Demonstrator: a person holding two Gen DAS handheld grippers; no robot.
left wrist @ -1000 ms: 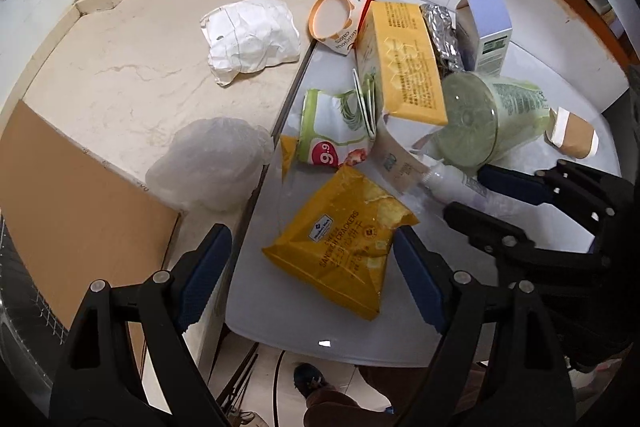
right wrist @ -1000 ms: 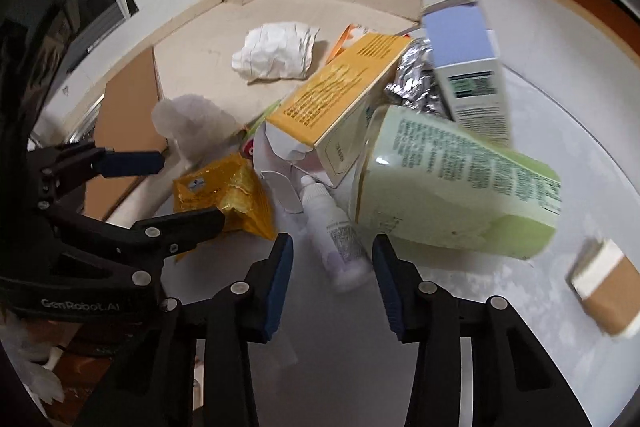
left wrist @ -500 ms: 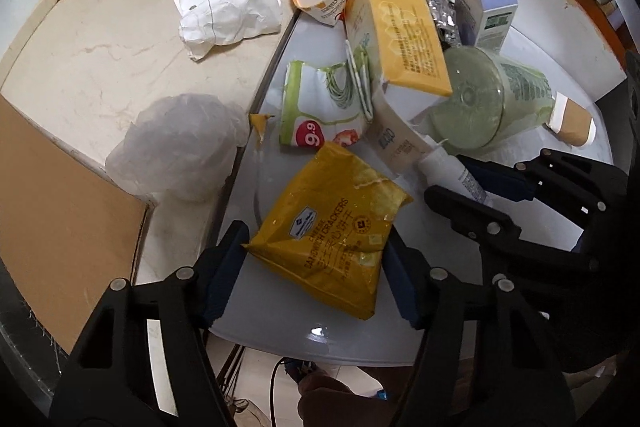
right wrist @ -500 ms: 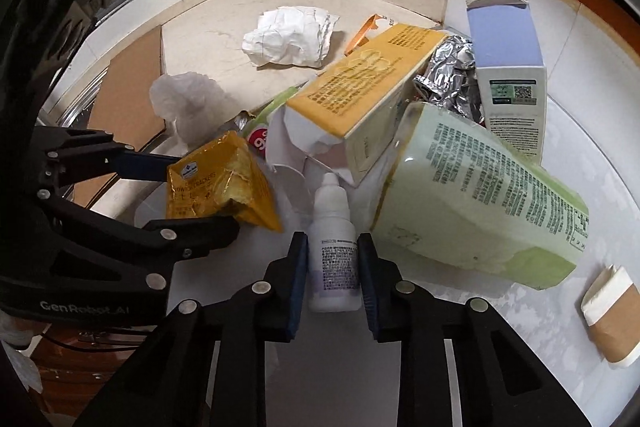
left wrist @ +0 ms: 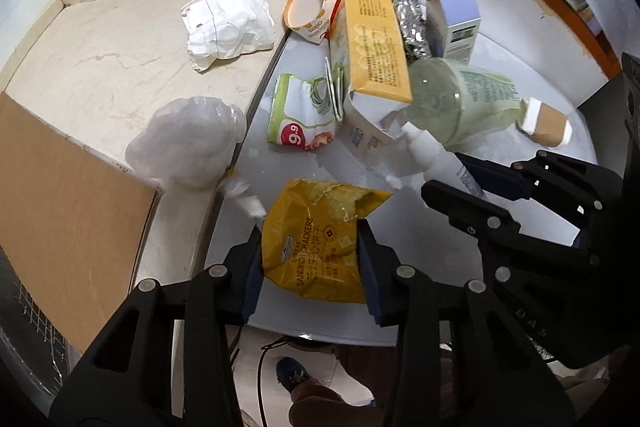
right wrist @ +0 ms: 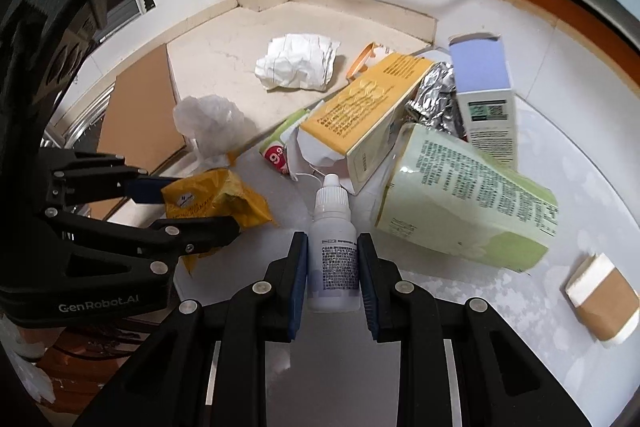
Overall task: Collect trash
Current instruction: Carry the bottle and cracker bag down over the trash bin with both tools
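Observation:
My left gripper (left wrist: 310,247) is shut on a yellow cracker bag (left wrist: 320,239), crumpled between its blue pads over the white table's near edge; the bag also shows in the right wrist view (right wrist: 212,199). My right gripper (right wrist: 332,263) is shut on a small white dropper bottle (right wrist: 334,259), cap pointing away from me; the bottle also shows in the left wrist view (left wrist: 436,155). Both grippers sit side by side in front of the trash pile.
Behind lie a yellow carton (left wrist: 374,43), a pale green bottle (right wrist: 468,195), a lilac box (right wrist: 482,83), crumpled foil (right wrist: 434,95), a green snack wrapper (left wrist: 302,115), a paper cup (left wrist: 308,9) and a tape roll (right wrist: 602,301). Crumpled paper (left wrist: 228,23), a plastic bag (left wrist: 188,143) and cardboard (left wrist: 68,207) lie left.
Both grippers moved forward and closed: the left on the yellow cracker bag, squeezing it, the right on the dropper bottle. Both items now sit lifted from the pile.

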